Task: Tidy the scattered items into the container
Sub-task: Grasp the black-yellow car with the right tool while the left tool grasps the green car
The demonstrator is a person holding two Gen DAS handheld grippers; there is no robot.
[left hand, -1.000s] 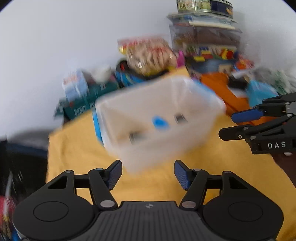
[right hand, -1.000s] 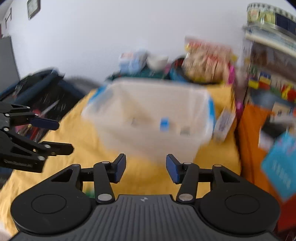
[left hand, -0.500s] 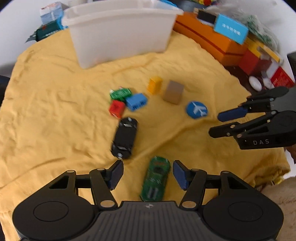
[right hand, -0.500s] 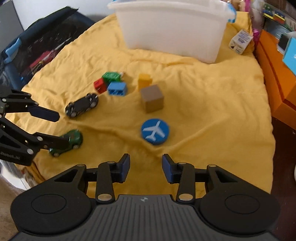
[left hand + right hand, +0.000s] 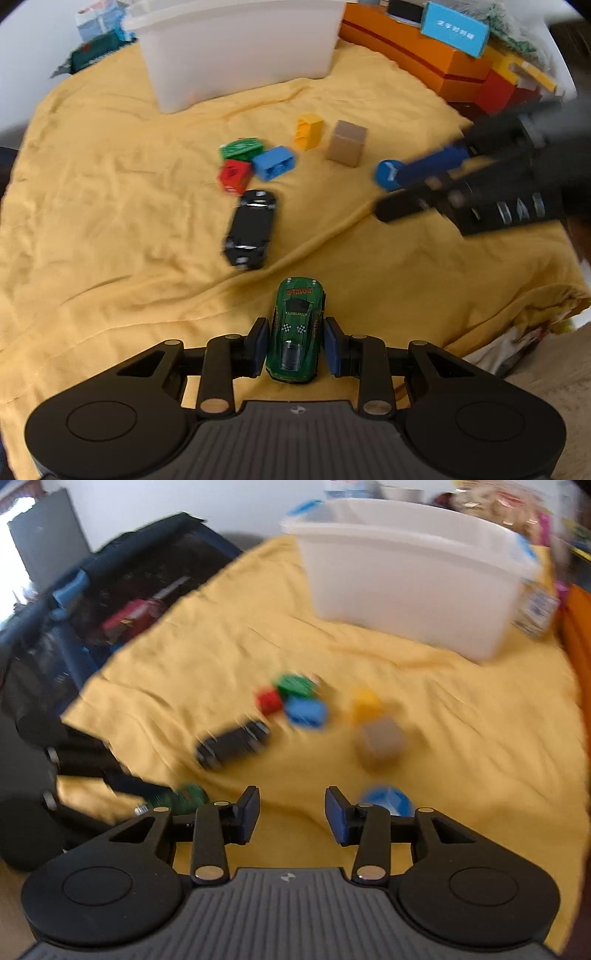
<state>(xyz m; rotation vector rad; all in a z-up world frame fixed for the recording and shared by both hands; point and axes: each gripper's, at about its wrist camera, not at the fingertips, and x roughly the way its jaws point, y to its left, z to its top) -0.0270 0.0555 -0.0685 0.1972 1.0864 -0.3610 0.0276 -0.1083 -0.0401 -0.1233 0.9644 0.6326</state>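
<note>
My left gripper [image 5: 294, 345] straddles a green toy car [image 5: 296, 328] on the yellow cloth [image 5: 110, 206]; its pads stand close beside the car's sides, with a thin gap still visible. A black car [image 5: 251, 229], red [image 5: 234, 176], green [image 5: 242, 147], blue [image 5: 274, 162] and yellow [image 5: 308, 131] bricks and a tan cube [image 5: 347, 143] lie ahead. The white bin [image 5: 236, 51] stands at the far side. My right gripper [image 5: 291, 814] is open and empty, just left of the blue plane disc [image 5: 386, 799]. It shows blurred in the left wrist view [image 5: 384, 194].
Orange boxes [image 5: 417, 59] and a blue card [image 5: 456, 29] line the right side. A dark bag [image 5: 110, 602] with red items lies off the cloth's left edge. A small carton [image 5: 537, 611] stands beside the bin. The cloth's near edge drops off at the right [image 5: 546, 306].
My left gripper moved forward and down over the green car and its jaws narrowed around it. My right gripper swung in toward the blue disc, blurring the view.
</note>
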